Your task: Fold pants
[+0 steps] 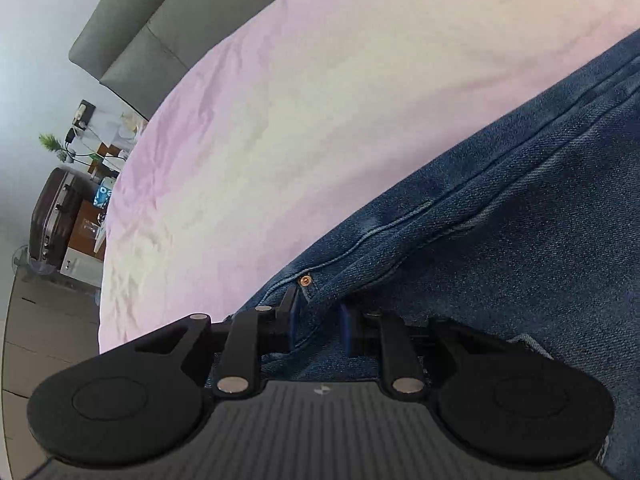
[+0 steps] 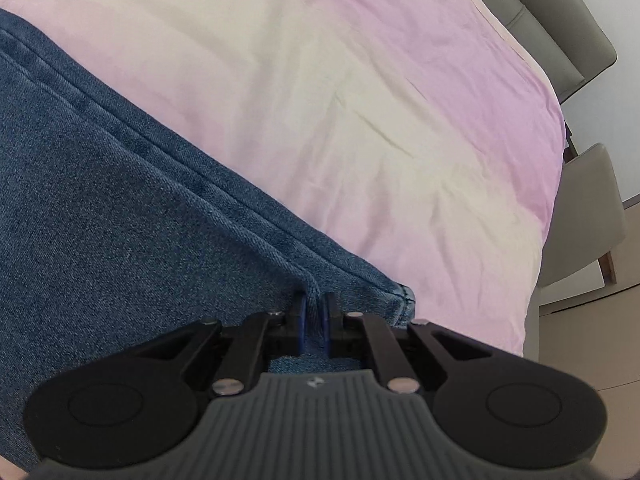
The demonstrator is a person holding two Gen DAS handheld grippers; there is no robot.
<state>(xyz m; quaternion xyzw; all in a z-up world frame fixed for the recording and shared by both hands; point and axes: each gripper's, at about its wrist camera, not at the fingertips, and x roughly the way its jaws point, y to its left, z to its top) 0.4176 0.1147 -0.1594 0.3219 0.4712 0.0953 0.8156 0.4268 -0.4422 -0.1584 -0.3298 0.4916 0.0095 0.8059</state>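
Observation:
Blue denim pants (image 1: pixel 500 216) lie on a bed with a pale pink sheet (image 1: pixel 280 120). My left gripper (image 1: pixel 318 312) is shut on a fold of the denim near the pocket, beside a copper rivet (image 1: pixel 305 279). In the right wrist view the pants (image 2: pixel 120 220) fill the left half, and the hem end (image 2: pixel 404 300) lies just right of the gripper. My right gripper (image 2: pixel 314 312) is shut on a raised fold of denim along the side seam. Both grippers sit low on the fabric.
The pink sheet (image 2: pixel 380 120) stretches beyond the pants in both views. A grey headboard (image 1: pixel 160 20) stands at the far end. A dark suitcase (image 1: pixel 52 216) and a cluttered desk (image 1: pixel 100 152) stand left of the bed. A beige chair (image 2: pixel 588 216) stands at the right.

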